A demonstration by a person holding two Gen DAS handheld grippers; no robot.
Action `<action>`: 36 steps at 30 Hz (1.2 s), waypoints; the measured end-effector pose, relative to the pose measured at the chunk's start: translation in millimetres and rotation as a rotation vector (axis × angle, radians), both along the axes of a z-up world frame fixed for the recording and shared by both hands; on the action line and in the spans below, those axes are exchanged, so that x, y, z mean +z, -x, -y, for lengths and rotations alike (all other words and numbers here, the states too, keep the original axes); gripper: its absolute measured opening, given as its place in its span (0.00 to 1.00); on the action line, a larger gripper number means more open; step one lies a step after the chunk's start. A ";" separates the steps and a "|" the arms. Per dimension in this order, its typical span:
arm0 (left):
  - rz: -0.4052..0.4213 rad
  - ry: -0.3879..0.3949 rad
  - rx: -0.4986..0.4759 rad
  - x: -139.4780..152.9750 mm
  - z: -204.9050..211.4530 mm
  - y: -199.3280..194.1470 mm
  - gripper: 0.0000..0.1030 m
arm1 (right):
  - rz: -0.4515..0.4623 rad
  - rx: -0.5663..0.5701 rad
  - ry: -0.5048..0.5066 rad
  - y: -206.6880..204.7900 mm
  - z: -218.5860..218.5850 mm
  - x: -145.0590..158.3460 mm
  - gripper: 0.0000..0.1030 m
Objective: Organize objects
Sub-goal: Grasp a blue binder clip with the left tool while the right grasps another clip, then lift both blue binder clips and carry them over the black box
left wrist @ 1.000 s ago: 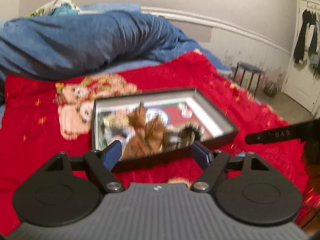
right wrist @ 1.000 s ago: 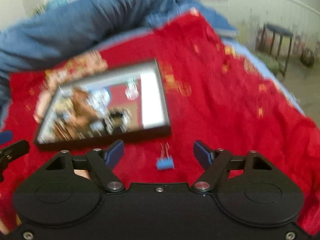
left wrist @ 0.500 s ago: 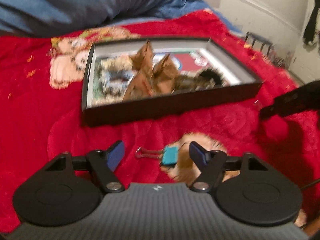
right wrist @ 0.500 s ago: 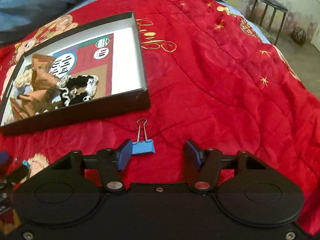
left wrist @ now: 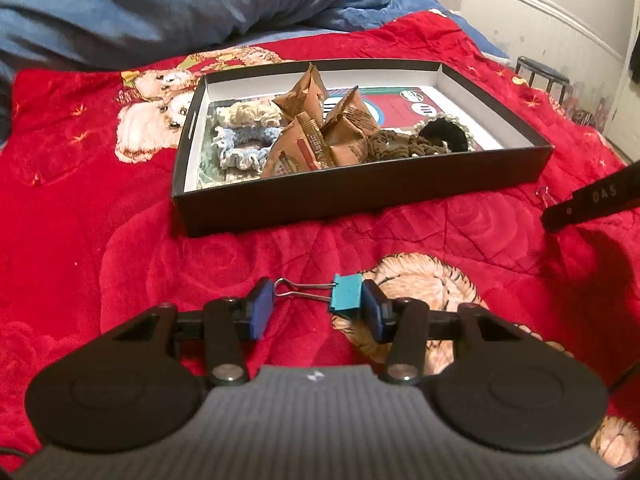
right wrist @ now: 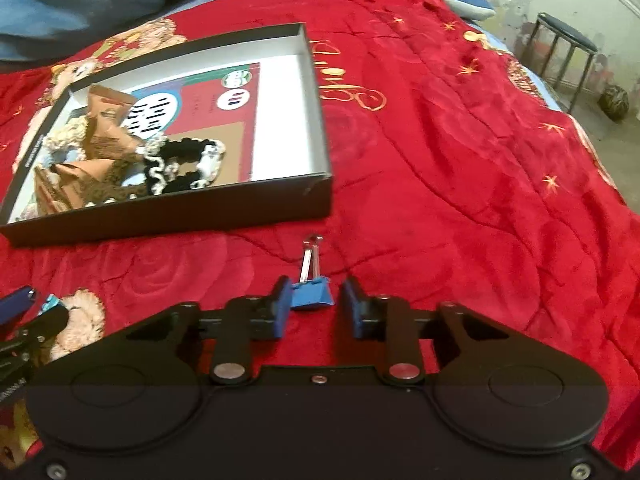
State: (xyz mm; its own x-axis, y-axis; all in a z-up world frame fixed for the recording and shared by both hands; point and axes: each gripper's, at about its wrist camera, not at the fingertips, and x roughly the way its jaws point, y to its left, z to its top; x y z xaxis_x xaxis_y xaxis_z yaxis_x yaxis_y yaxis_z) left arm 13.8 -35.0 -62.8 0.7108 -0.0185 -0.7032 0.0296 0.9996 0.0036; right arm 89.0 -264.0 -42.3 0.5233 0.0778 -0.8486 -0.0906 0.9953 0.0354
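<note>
Red quilted blanket (left wrist: 120, 240) covers the bed, and both clips lie on it in front of a shallow black box (left wrist: 360, 192).

Left tool (left wrist: 316, 308): a teal binder clip (left wrist: 347, 293) lies crosswise between the blue pads, its body against the right-hand pad and its wire handles reaching to the left-hand pad. The jaws are closing on it; both pads appear to touch the clip, which rests on the blanket just short of the box's front wall.

Right tool (right wrist: 314, 306): a blue binder clip (right wrist: 312, 298) lies between its pads, wire handles pointing away toward the box corner. The jaws are closing; the left pad touches the clip body, while a narrow gap shows at the right pad, so it is not yet clamped.

Box (right wrist: 200, 212) contents: brown paper packets (left wrist: 320, 136), a pale fluffy scrunchie (left wrist: 244, 116), a light blue one (left wrist: 240, 148) and a dark one (left wrist: 444, 136), over a printed card. The brownish bundle beside the dark one is hard to identify.

Left tool tip (right wrist: 28, 304) intrudes at the left edge of the right view, largely cut off. Blue duvet (left wrist: 160, 4) is bunched behind the box. A stool (right wrist: 564, 48) stands beyond the bed's far edge; the small dark object on the floor by it is too blurred to name
</note>
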 end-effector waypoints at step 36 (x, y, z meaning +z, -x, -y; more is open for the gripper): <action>0.190 -0.004 0.009 53.4 -3.2 15.5 0.50 | 0.219 0.075 -0.300 42.4 -3.3 60.1 0.10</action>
State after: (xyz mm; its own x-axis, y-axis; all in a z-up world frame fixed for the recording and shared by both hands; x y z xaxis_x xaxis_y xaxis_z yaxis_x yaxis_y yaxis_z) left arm -1.7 -31.8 -9.3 0.8312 -0.0087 -0.5559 0.0186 0.9998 0.0122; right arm 46.5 -260.7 17.8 0.6734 0.3511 -0.6505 -0.2010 0.9338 0.2960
